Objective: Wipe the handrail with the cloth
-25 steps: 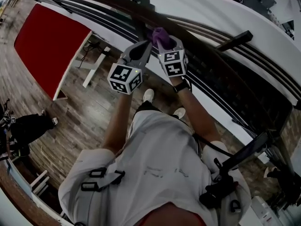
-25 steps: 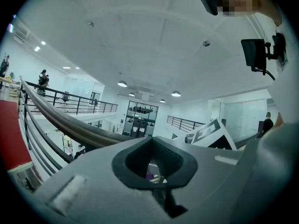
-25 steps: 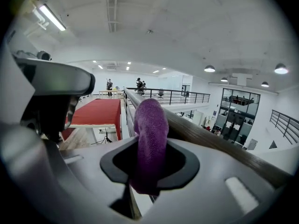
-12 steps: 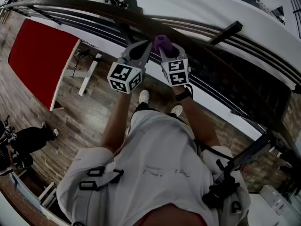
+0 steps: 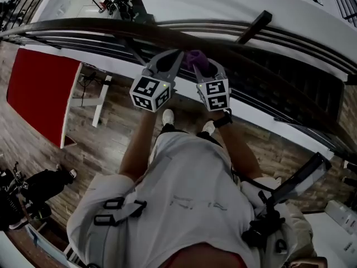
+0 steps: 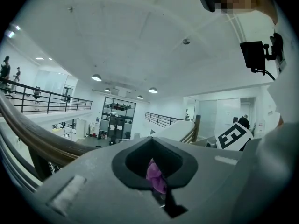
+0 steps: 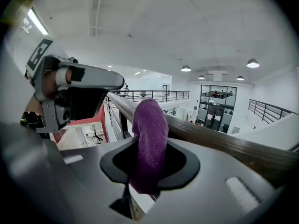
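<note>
The dark wooden handrail (image 5: 83,28) curves across the top of the head view. A purple cloth (image 5: 195,59) lies over it between my two grippers. My right gripper (image 5: 202,66) is shut on the cloth (image 7: 149,139), which drapes over the handrail (image 7: 219,141) right at its jaws. My left gripper (image 5: 174,56) sits close beside it on the left. Its jaws are shut with a small fold of the cloth (image 6: 156,175) pinched between them. The handrail (image 6: 32,136) runs off to the left in the left gripper view.
A dark baluster post (image 5: 254,25) meets the rail just right of the grippers. Below the rail lie a wooden floor (image 5: 111,144) and a red panel (image 5: 39,96). Black railing bars (image 5: 290,43) run behind. The person's torso (image 5: 184,200) fills the lower view.
Both grippers and the cloth have slid to the right along the handrail, nearer the baluster post. The jaws have stayed shut.
</note>
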